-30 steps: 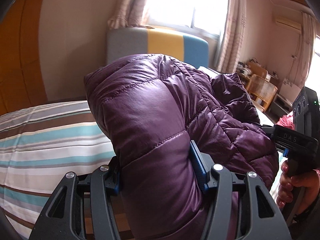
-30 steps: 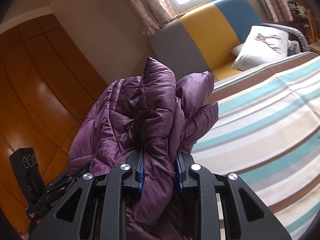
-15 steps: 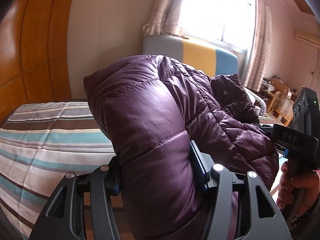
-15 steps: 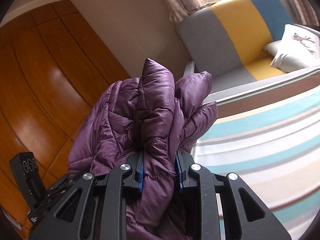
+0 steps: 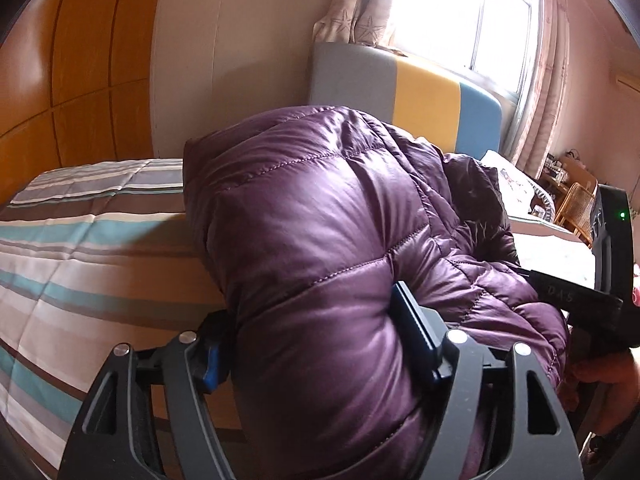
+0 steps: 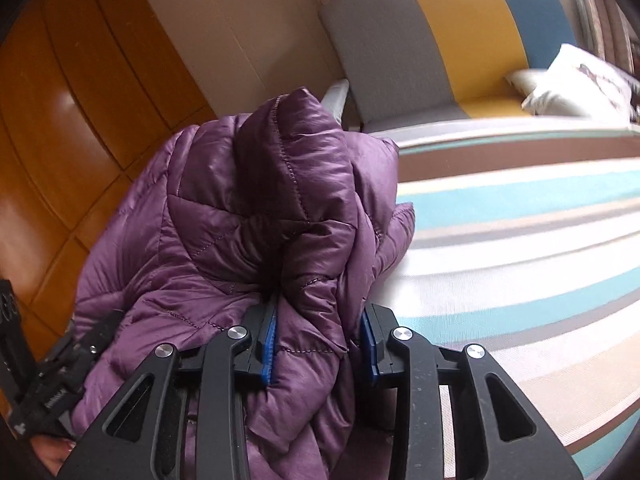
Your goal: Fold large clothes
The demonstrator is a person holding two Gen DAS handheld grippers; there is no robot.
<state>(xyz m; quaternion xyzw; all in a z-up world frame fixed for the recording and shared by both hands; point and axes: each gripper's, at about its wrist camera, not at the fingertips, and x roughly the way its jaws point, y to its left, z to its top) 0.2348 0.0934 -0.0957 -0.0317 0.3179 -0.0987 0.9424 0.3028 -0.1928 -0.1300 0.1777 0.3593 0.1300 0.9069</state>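
Observation:
A purple quilted puffer jacket (image 5: 320, 232) hangs bunched between both grippers, held above a striped bed (image 5: 80, 248). My left gripper (image 5: 312, 340) is shut on a thick fold of the jacket, which bulges out past its blue pads. My right gripper (image 6: 318, 340) is shut on another bunched fold of the jacket (image 6: 248, 208). The right gripper's body shows at the right edge of the left wrist view (image 5: 600, 280). The left gripper's body shows at the lower left of the right wrist view (image 6: 48, 380). The jacket hides most of the space between the grippers.
The bed's striped cover (image 6: 520, 260) spreads to the right. A grey, yellow and blue headboard (image 5: 404, 92) stands under a bright window. A white pillow (image 6: 572, 88) lies near it. Wooden wardrobe panels (image 5: 72, 80) line the left. A wicker chair (image 5: 576, 208) stands at far right.
Both grippers have swung with the jacket, so the bed, headboard and wardrobe have shifted in view. The bed now looks nearer below. Both grips on the jacket are unchanged.

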